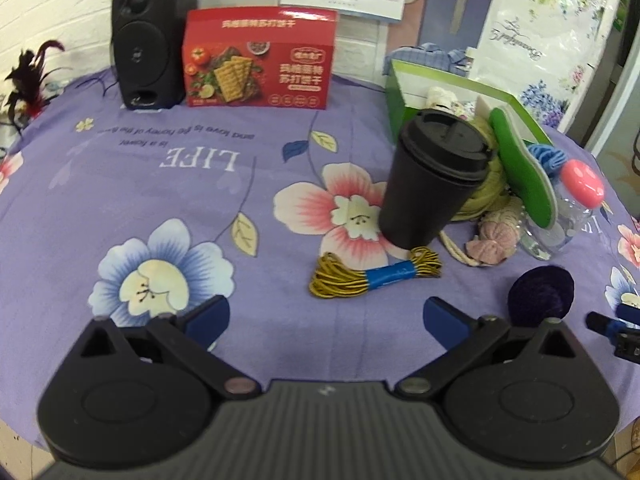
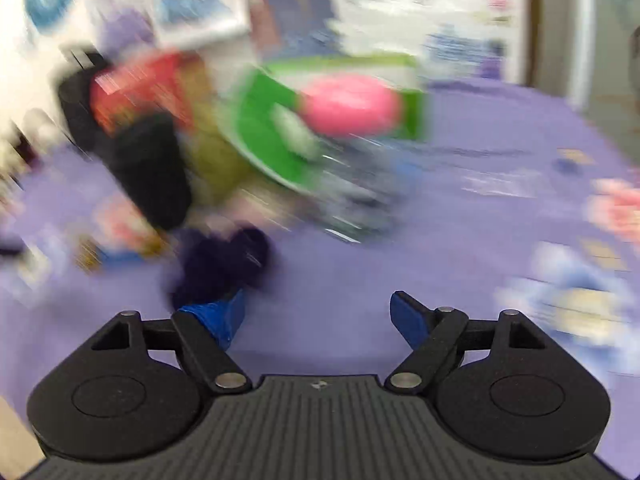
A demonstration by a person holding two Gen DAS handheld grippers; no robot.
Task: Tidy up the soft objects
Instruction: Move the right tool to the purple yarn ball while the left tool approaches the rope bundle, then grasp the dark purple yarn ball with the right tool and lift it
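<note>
A yellow cord bundle with a blue band lies on the purple floral cloth just ahead of my open, empty left gripper. A dark purple velvet pad lies to its right; in the blurred right wrist view the pad sits by the left fingertip of my open right gripper. A green box holds a green insole, yellow-green yarn and blue yarn. A pink knitted piece lies in front of it.
A black lidded cup stands behind the cord bundle. A clear bottle with a pink cap leans by the insole. A black speaker and a red cracker box stand at the back. Dark feathers are far left.
</note>
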